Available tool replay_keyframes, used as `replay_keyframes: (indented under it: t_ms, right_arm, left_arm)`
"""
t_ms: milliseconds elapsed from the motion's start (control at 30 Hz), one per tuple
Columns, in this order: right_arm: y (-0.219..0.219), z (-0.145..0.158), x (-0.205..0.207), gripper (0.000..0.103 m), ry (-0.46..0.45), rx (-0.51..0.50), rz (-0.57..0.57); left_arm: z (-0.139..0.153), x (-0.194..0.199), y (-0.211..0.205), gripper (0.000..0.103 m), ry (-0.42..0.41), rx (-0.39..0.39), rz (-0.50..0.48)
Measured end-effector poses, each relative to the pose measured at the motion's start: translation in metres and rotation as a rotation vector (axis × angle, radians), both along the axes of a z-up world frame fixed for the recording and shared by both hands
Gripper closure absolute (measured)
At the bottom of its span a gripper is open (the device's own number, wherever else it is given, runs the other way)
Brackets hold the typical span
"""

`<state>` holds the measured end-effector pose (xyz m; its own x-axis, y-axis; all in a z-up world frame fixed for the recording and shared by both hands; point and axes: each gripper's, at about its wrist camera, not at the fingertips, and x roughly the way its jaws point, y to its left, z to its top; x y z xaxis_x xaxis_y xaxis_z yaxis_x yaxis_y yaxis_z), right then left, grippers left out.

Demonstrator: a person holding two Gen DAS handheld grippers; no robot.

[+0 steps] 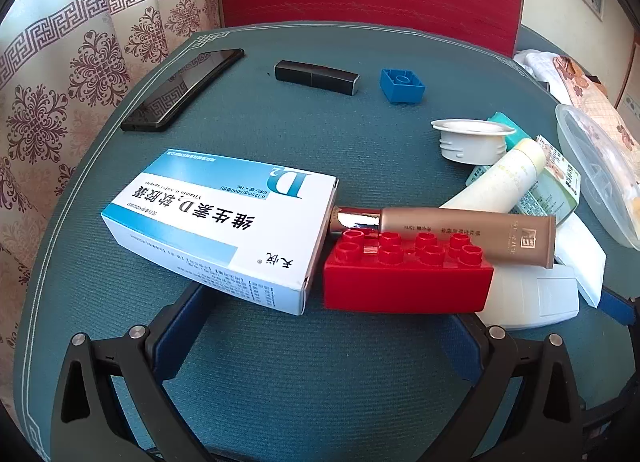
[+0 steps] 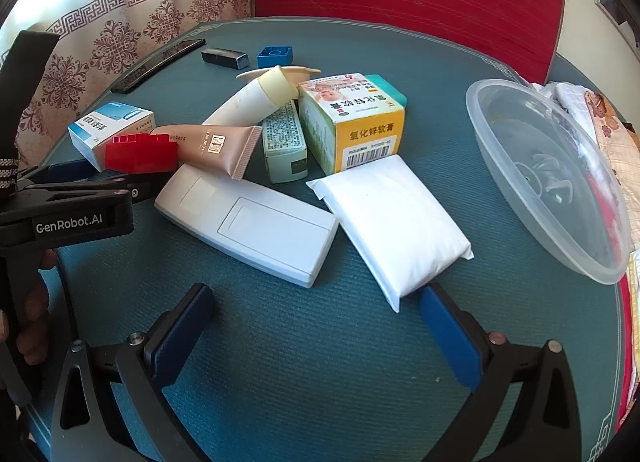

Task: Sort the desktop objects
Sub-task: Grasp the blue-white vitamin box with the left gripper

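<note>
Right wrist view: two building bricks, one red brick (image 2: 141, 153), one blue brick (image 2: 274, 56); left gripper (image 1: 320, 338) and right gripper (image 2: 316, 326) both spread, pinching nothing

Your left gripper (image 1: 320, 326) shows its jaws spread wide, low over the teal counter (image 1: 320, 382). Between them lie a white-and-blue vitamin D2 box (image 1: 216, 230) and a red building block (image 1: 408, 274), touching end to end. A bronze tube (image 1: 460, 230) rests behind the block, its silver cap against the box. A white remote (image 1: 532, 298) sits just right of the block. Farther back you have a black phone (image 1: 180, 90), a black rectangular case (image 1: 316, 77), a small blue block (image 1: 401, 85), a grey flanged cap (image 1: 472, 140), a cream tube (image 1: 504, 178) and, at the right edge, a clear plastic bowl (image 1: 596, 178).
</note>
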<state>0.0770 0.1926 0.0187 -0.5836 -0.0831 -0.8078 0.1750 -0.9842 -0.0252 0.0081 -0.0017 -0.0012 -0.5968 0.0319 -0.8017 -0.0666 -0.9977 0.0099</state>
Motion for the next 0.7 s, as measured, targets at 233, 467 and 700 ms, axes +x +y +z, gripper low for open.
replay_keyframes:
  t_ms: [233, 467, 700]
  right_arm:
    - [0.005, -0.001, 0.005, 0.000, 0.005, -0.018, 0.009]
    - [0.010, 0.003, 0.008, 0.000, 0.015, -0.072, 0.012]
    - [0.011, 0.007, 0.008, 0.000, 0.020, -0.100, 0.010]
  left_arm:
    - [0.003, 0.004, -0.007, 0.000, -0.002, 0.019, -0.021]
    - [0.010, 0.009, -0.032, 0.000, 0.011, 0.064, 0.033]
    - [0.026, 0.003, -0.061, 0.000, 0.051, 0.120, 0.095]
